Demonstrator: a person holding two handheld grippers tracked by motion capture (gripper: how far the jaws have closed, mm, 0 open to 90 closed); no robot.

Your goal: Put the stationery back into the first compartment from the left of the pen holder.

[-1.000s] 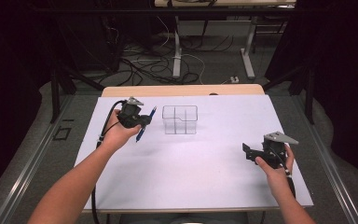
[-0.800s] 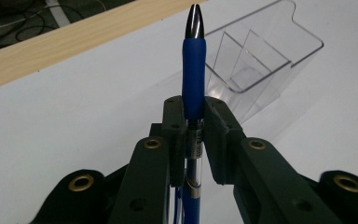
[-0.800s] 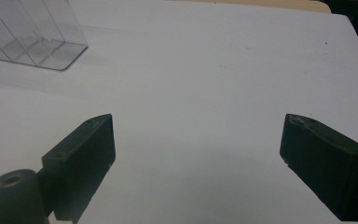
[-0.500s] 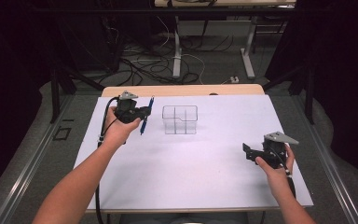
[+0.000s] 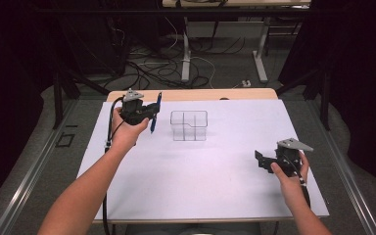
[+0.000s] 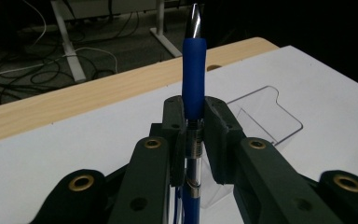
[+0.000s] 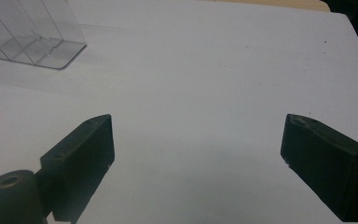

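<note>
- Dark room with cables on the floor behind; a white table fills the lower half of the frame.
- Left of centre, the left tool is clamped on a blue pen, held near upright above the table, likely so it can drop in end-first.
- At centre, just right of the pen, stands a clear divided organizer, apparently its destination.
- At lower right, the right tool holds nothing, jaws wide, parked well clear of the organizer.

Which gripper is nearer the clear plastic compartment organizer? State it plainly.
Left. The left gripper, jaws shut on a blue pen, is just left of the clear plastic compartment organizer; the right gripper, jaws open, sits farther off toward the table's near right corner.
</note>
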